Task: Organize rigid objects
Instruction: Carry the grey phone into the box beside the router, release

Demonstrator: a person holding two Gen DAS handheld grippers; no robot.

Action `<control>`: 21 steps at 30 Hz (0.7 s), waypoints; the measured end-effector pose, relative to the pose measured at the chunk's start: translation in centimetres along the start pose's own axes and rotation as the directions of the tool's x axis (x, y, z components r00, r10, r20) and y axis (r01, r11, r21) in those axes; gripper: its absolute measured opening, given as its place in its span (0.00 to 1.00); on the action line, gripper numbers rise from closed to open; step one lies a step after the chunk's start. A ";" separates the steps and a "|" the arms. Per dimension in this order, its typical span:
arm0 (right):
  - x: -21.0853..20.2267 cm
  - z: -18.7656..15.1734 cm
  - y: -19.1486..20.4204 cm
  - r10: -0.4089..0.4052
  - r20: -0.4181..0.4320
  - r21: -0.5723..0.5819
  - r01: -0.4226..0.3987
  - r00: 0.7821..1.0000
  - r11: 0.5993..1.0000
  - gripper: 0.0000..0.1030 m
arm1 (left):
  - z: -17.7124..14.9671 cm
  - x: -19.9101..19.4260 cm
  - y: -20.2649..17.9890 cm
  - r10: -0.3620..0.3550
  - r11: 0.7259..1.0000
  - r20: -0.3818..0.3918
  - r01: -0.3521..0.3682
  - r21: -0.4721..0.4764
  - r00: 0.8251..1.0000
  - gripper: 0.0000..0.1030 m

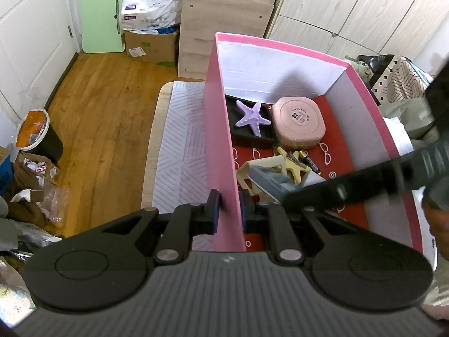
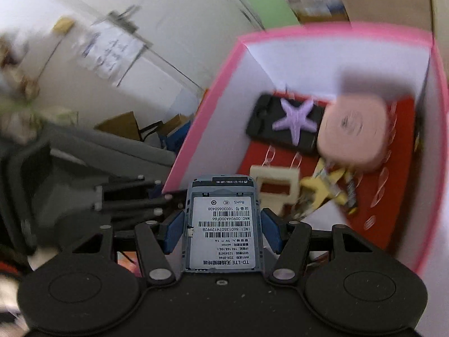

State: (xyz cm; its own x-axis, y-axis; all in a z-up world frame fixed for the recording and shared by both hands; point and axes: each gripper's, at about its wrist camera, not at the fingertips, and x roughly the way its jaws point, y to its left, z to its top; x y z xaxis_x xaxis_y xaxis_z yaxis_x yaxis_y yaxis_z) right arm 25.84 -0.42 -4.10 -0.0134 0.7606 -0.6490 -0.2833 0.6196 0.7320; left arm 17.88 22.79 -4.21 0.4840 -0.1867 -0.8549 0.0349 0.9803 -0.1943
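A pink box (image 1: 219,129) with white inner walls and a red floor holds a purple starfish (image 1: 252,113) on a black tray, a pink rounded case (image 1: 299,122), a cream frame, a yellow star piece (image 1: 294,165) and batteries. My left gripper (image 1: 230,210) is shut on the box's near left wall, one pad on each side. My right gripper (image 2: 223,230) is shut on a grey-blue WiFi router (image 2: 223,224), label side up, just above the box's (image 2: 196,129) near edge. The router (image 1: 269,182) and right gripper arm also show in the left wrist view, over the box.
The box rests on a striped white mat (image 1: 182,151) on a low table. Wood floor (image 1: 92,118), a bin (image 1: 36,132) and clutter lie to the left. A wooden cabinet (image 1: 221,28) and cardboard boxes (image 1: 151,45) stand behind; bedding (image 1: 407,112) lies to the right.
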 end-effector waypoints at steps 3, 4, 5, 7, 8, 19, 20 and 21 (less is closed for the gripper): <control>1.1 0.5 -1.6 0.055 -0.016 0.182 -0.051 0.998 0.982 0.63 | 0.0 0.1 0.2 -0.012 1.000 0.001 0.012 -0.002 1.000 0.14; 1.4 0.5 -1.6 0.044 -0.010 0.182 -0.042 0.999 0.982 0.63 | 0.0 0.1 0.2 -0.014 1.000 0.000 0.014 -0.001 1.000 0.14; 1.7 0.4 -1.5 0.040 -0.008 0.189 -0.038 0.999 0.981 0.63 | 0.0 0.1 0.2 -0.011 1.000 -0.002 0.011 0.003 1.000 0.14; 2.4 -0.1 -1.7 0.064 -0.013 0.241 -0.059 0.998 0.969 0.63 | 0.0 0.1 0.1 -0.009 1.000 -0.005 0.009 0.009 1.000 0.14; 2.6 -0.2 -1.9 0.066 -0.010 0.264 -0.061 0.998 0.962 0.63 | 0.0 0.1 0.1 -0.008 1.000 -0.005 0.008 0.011 1.000 0.14; 0.7 -0.6 -1.3 0.064 -0.004 0.235 -0.062 0.998 0.970 0.81 | -0.1 0.1 0.2 -0.014 1.000 0.002 0.014 0.009 1.000 0.15; -0.2 -0.7 -1.0 0.065 0.015 0.199 -0.066 0.998 0.978 0.82 | -0.1 0.1 0.1 -0.014 1.000 0.004 0.014 0.007 1.000 0.15; -1.4 -1.1 -0.5 0.062 0.032 0.152 -0.067 0.998 0.986 0.85 | -0.1 0.1 0.1 -0.013 1.000 0.005 0.013 0.008 1.000 0.15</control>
State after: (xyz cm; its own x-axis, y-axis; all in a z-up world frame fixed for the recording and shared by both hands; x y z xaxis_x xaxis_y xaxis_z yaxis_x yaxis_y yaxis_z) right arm 24.99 -1.99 -3.82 -0.0002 0.8036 -0.5951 -0.1331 0.5898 0.7965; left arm 17.85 22.89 -4.41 0.4882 -0.1993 -0.8497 0.0483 0.9783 -0.2017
